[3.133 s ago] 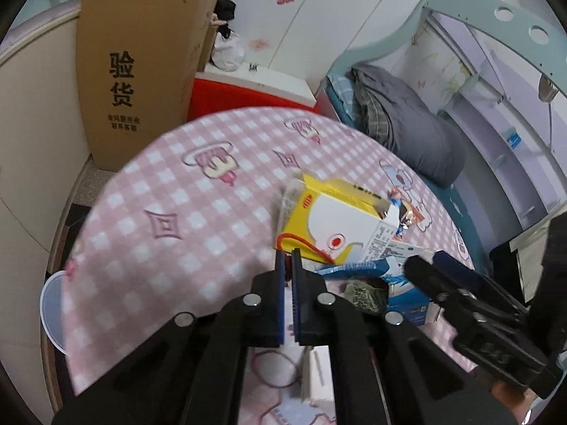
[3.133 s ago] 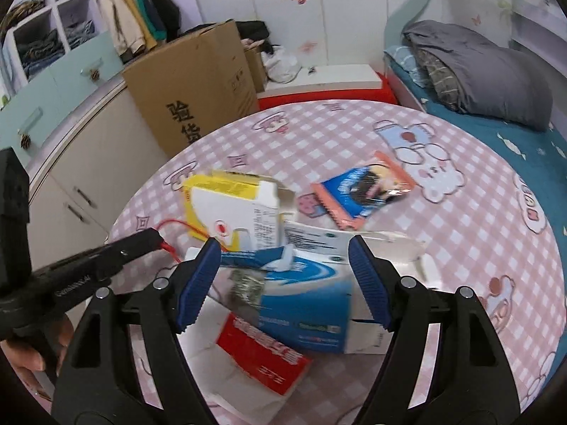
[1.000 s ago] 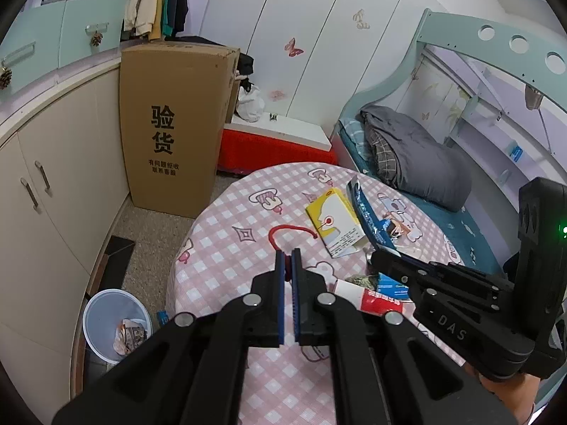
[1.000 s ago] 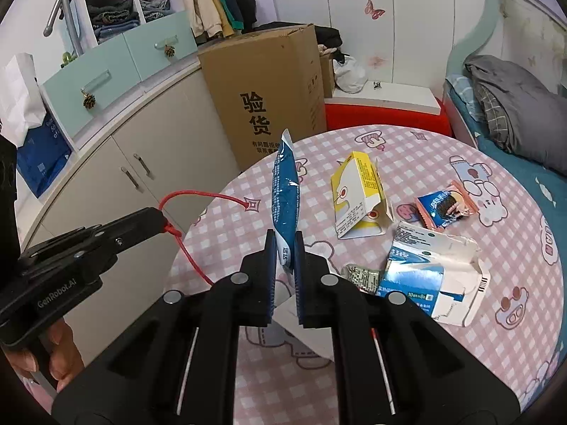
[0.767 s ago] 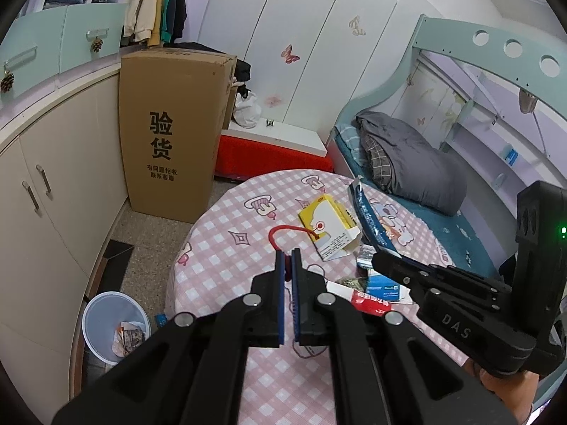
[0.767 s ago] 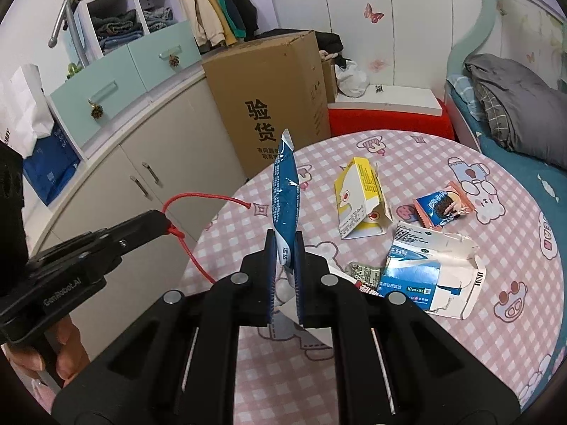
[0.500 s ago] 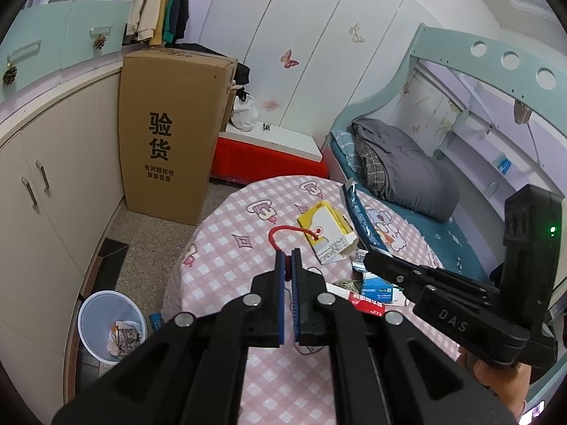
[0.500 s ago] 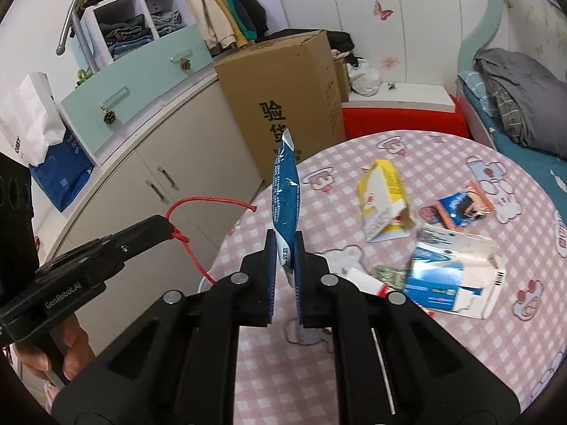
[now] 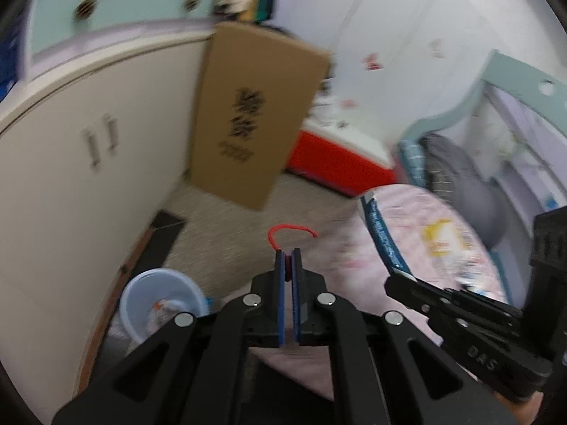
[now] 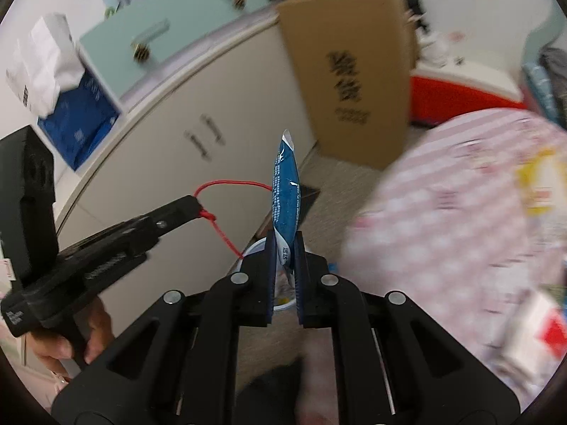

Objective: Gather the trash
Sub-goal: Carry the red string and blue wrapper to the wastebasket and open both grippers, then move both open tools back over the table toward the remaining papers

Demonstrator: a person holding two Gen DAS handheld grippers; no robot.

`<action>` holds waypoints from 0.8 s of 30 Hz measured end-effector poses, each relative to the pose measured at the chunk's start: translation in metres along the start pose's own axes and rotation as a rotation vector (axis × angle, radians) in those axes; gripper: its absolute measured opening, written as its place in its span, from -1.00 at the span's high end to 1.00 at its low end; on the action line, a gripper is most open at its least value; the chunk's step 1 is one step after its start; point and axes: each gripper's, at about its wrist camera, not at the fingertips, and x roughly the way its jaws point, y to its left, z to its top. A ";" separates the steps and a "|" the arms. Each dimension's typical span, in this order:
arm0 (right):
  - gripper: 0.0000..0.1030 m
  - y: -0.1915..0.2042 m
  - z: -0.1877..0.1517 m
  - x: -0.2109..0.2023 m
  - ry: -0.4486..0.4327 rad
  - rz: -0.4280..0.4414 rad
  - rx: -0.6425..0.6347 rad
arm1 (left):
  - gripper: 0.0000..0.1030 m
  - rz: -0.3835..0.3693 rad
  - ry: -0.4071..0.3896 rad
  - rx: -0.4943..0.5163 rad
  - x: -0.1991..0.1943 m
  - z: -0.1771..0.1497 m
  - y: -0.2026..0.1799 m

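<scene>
The left gripper (image 9: 288, 258) has its blue-padded jaws pressed together on a red string (image 9: 288, 233), which loops up in a short arc just past the fingertips. In the right wrist view the same string (image 10: 226, 205) runs from the tip of the left gripper (image 10: 193, 205) out in a curve and down toward the right gripper's fingers. A hand (image 10: 67, 340) wraps that gripper's handle at the lower left.

The right gripper (image 10: 285, 248) is nearly closed too — its jaws pinch the lower end of a blue snack wrapper (image 10: 285, 194), which stands upright between the pads, silver seam at the top. From the left wrist view the wrapper (image 9: 384, 237) leans up and away from the right gripper (image 9: 393, 281).

Just below and beyond the left fingers sits a pale blue waste bin (image 9: 159, 304) on the floor, with some scraps inside; in the right wrist view its rim (image 10: 253, 248) shows behind the fingers, mostly hidden. It stands beside a cream cabinet (image 9: 71, 177).

To the right, a round table with a pink checked cloth (image 10: 443, 212) carries blurred litter — a yellow carton (image 10: 542, 184) and a red-and-white packet (image 10: 538, 333).

Farther off, a tall cardboard box (image 9: 248, 113) with printed characters stands against the cabinet, a red chest (image 9: 336, 163) beyond it, and a bed with grey bedding (image 9: 457, 163) at the right.
</scene>
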 end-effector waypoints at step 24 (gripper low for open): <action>0.82 0.068 -0.020 0.204 0.246 0.048 -0.006 | -0.09 0.215 0.161 -0.259 0.090 -0.024 0.191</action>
